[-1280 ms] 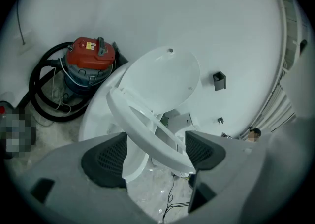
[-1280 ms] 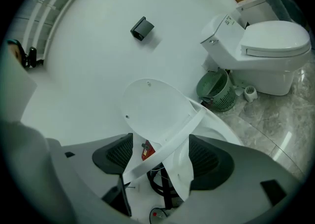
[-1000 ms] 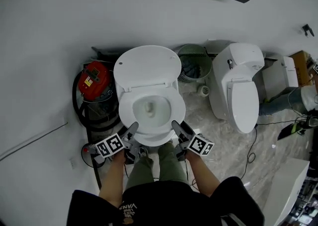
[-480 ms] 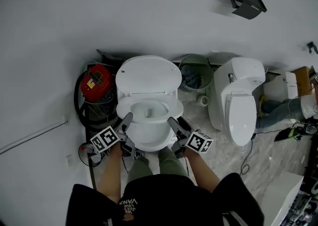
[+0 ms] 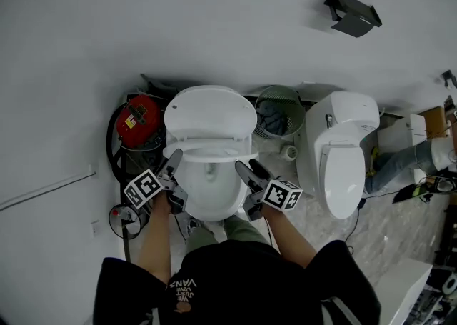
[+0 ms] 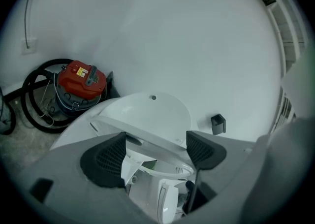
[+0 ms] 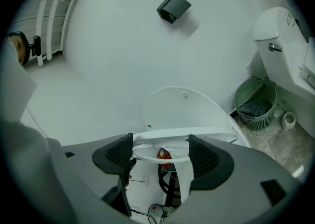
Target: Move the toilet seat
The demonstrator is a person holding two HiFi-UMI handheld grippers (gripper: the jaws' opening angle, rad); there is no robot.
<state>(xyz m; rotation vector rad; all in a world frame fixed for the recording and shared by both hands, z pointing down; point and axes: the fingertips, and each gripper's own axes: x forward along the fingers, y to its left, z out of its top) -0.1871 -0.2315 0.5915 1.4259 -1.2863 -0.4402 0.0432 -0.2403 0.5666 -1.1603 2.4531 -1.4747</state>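
Note:
A white toilet (image 5: 214, 195) stands against the wall with its lid (image 5: 211, 113) upright. The seat ring (image 5: 211, 151) is tilted up off the bowl, front edge raised. My left gripper (image 5: 173, 170) is at the seat's left side and my right gripper (image 5: 246, 173) at its right side. In the left gripper view the seat rim (image 6: 147, 137) runs across the wide gap between the dark pads (image 6: 106, 161). In the right gripper view the seat rim (image 7: 182, 133) likewise crosses the wide gap between the pads (image 7: 206, 156). Both grippers stand open against the rim.
A red vacuum (image 5: 137, 120) with a black hose sits left of the toilet. On the right are a green wire basket (image 5: 278, 113), a paper roll (image 5: 289, 151) and a second toilet (image 5: 343, 152). A black holder (image 5: 353, 13) hangs on the wall.
The seat lay flat on the bowl a second ago; its front edge has since risen. Both grippers have moved up and toward the wall with it.

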